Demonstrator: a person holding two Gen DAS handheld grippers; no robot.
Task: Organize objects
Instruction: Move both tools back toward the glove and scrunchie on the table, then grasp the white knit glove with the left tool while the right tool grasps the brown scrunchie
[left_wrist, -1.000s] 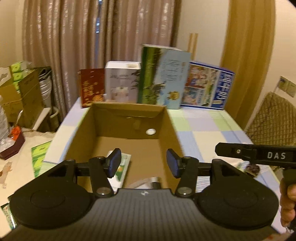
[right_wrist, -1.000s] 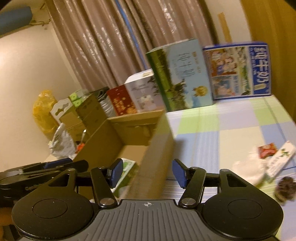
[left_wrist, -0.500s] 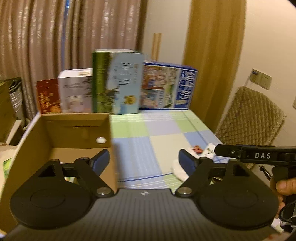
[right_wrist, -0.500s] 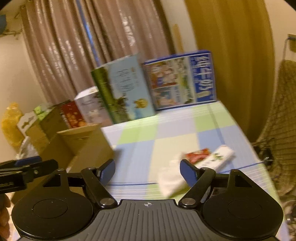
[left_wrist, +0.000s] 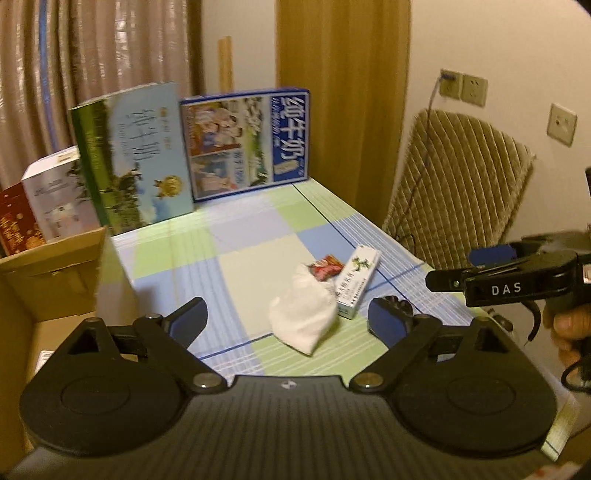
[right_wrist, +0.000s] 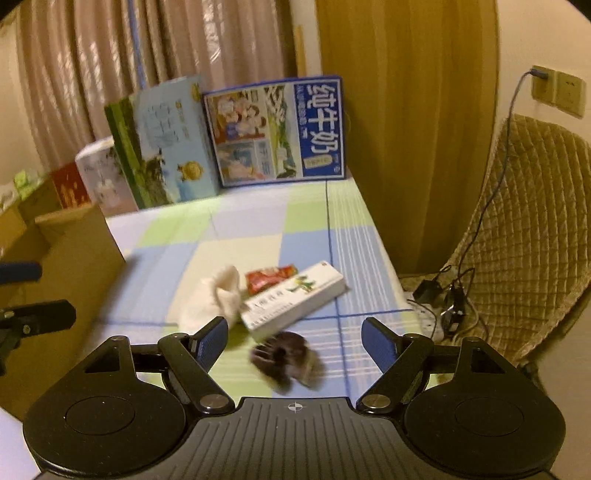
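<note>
Hovering wide apart, right tool (right_wrist: 293, 338) frames a blurry, possibly furry object (right_wrist: 286, 360).

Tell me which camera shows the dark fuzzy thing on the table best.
The right wrist view: the dark fuzzy thing lies whole, though blurred, between the open right gripper fingers. In the left wrist view only its top peeks over a finger of the left gripper.

Tablecloth (right_wrist: 236, 225) is blue, green and cream checks. On it: white cloth (right_wrist: 210, 299), red packet (right_wrist: 269, 277), white-and-green box (right_wrist: 295, 299), dark brown lump (right_wrist: 284, 360).
</note>
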